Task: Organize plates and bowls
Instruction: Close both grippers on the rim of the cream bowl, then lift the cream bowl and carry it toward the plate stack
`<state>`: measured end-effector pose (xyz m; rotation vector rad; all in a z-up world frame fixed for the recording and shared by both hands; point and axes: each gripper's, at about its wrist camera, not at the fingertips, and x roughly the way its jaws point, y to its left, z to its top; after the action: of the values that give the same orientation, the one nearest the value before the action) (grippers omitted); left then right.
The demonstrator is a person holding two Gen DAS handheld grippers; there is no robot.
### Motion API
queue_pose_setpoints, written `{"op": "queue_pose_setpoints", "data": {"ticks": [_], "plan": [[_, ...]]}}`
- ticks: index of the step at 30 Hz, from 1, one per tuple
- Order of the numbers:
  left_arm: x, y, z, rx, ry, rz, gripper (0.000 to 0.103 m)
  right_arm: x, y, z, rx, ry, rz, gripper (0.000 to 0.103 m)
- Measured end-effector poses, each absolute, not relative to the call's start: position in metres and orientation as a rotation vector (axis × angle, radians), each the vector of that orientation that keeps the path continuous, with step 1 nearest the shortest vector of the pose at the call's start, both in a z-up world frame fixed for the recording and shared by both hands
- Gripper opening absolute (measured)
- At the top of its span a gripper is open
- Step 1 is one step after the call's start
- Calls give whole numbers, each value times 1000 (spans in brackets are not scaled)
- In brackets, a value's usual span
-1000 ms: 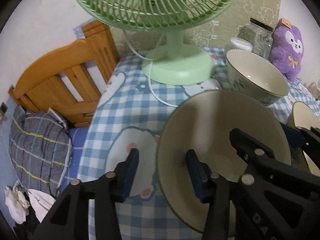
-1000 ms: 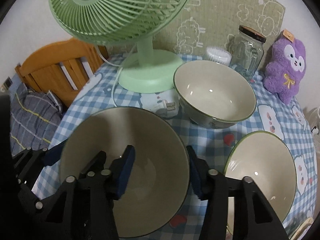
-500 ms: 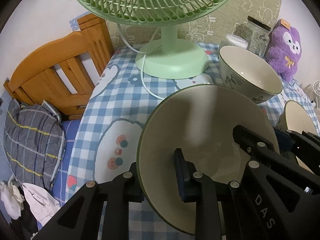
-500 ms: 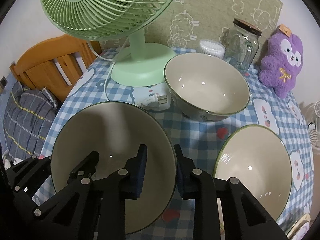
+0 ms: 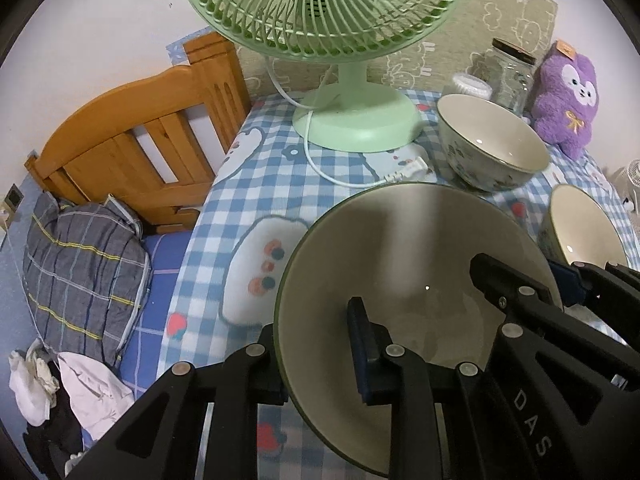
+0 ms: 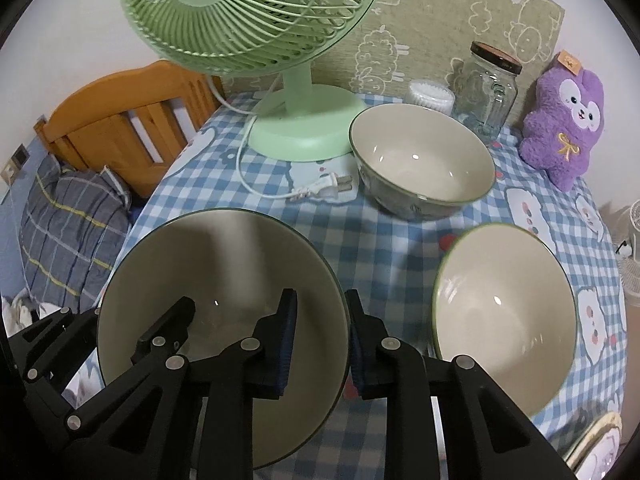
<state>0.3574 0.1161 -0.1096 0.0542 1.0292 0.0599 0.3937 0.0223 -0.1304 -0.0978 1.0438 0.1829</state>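
Both of your grippers have closed since a second ago, when their jaws stood wide, and the large bowl (image 6: 224,280) now sits higher against the tablecloth pattern.

Left gripper (image 5: 316,360): jaws narrow, clamped on the bowl's left rim, one pad inside, one outside.
Right gripper (image 6: 320,336): jaws have just been closing; now narrow, pinching the right rim, one finger (image 6: 286,332) inside the bowl and the other outside.
Large bowl: cream inside, dark green rim, empty, held between your two grippers at the near left of the table.
Second bowl (image 6: 504,324): same glaze, just right of the held one, on the blue checked tablecloth (image 6: 384,248).
Deep bowl (image 6: 424,160): further back, patterned outside, upright.
Green fan (image 6: 256,20): behind the bowls, its base beside the deep bowl, its white plug (image 6: 324,188) lying loose on the cloth.
Back edge: glass jar (image 6: 488,92), white tub (image 6: 430,94), purple plush toy (image 6: 564,120).
Off the table, left: wooden headboard (image 5: 132,144), plaid pillow (image 5: 80,272).
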Motion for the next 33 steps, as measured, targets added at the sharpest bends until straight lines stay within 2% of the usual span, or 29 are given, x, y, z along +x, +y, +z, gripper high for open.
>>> {"op": "queue_pose_setpoints", "data": {"ticks": [24, 33], "plan": [[244, 49, -92, 78, 979, -12, 22, 267, -46, -102, -109, 1015, 125, 27], [216, 20, -104, 85, 1005, -45, 22, 234, -75, -111, -103, 1042, 91, 27]]}}
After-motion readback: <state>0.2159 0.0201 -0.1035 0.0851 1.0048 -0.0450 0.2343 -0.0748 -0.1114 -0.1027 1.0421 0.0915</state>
